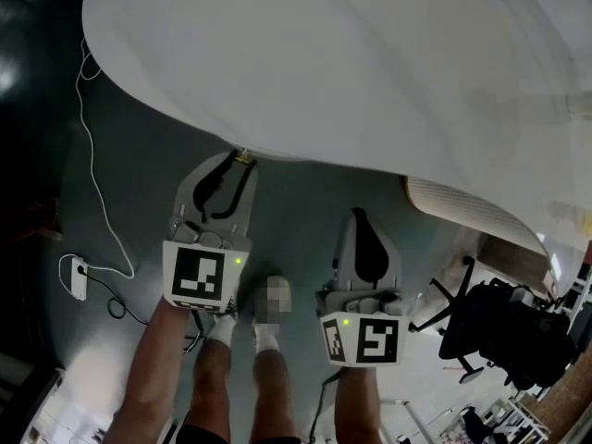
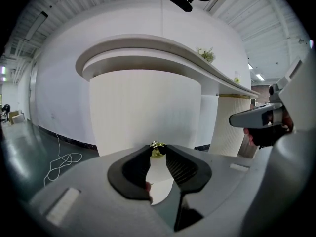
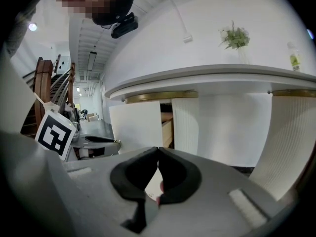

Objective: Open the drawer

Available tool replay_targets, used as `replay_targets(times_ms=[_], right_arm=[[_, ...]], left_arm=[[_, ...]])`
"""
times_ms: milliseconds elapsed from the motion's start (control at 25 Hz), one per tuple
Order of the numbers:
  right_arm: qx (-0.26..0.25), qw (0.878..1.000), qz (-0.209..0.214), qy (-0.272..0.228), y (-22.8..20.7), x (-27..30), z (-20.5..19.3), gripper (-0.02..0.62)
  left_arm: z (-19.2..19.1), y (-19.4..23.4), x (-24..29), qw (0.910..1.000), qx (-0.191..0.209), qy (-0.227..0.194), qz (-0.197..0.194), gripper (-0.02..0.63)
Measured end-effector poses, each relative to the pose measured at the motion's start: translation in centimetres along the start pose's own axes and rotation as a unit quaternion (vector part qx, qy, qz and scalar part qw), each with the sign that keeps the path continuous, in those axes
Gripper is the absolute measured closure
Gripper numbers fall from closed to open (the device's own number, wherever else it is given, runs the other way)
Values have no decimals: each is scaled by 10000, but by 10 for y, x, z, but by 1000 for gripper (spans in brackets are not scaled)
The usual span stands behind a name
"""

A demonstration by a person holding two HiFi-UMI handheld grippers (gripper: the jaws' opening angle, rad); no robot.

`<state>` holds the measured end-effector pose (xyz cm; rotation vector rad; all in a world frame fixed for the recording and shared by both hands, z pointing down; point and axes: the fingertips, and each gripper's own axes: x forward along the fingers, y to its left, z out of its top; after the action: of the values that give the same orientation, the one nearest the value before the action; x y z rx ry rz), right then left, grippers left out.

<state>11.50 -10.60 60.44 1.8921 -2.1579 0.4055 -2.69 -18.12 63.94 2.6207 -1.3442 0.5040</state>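
Observation:
Under a white curved counter (image 1: 370, 63) a white curved drawer front (image 2: 145, 112) carries a small brass knob (image 2: 157, 148). My left gripper (image 2: 157, 150) is shut on that knob, which sits between its fingertips; the head view shows the knob (image 1: 243, 158) at the counter's edge, in the left gripper (image 1: 241, 163). In the right gripper view the white front (image 3: 136, 125) stands out from the counter, with a wooden inside (image 3: 167, 127) showing behind it. My right gripper (image 3: 158, 150) is shut with nothing between its tips; it hangs to the right (image 1: 359, 215), short of the counter.
A white cable (image 1: 92, 174) runs over the dark floor to a plug block (image 1: 77, 277) at the left. A ribbed column (image 1: 462, 206) and a black office chair (image 1: 499, 331) stand at the right. The person's legs (image 1: 268, 359) are between the grippers. A plant (image 3: 236, 36) sits on the counter.

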Motion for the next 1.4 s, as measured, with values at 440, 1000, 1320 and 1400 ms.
replay_targets(times_ms=[440, 1000, 1320, 1400], right_arm=[[47, 9999, 62, 67, 11, -21, -9, 591], [22, 9999, 127, 91, 33, -52, -16, 591], [85, 9999, 95, 73, 39, -67, -18, 591], [91, 9999, 98, 92, 40, -67, -18, 591]], left_arm=[[-17, -11, -39, 9998, -122, 141, 100, 495], [-41, -20, -93, 9992, -270, 269, 75, 496], [-54, -26, -121, 9991, -263, 321, 38, 497], [-56, -27, -125, 9989, -282, 373, 51, 497]])
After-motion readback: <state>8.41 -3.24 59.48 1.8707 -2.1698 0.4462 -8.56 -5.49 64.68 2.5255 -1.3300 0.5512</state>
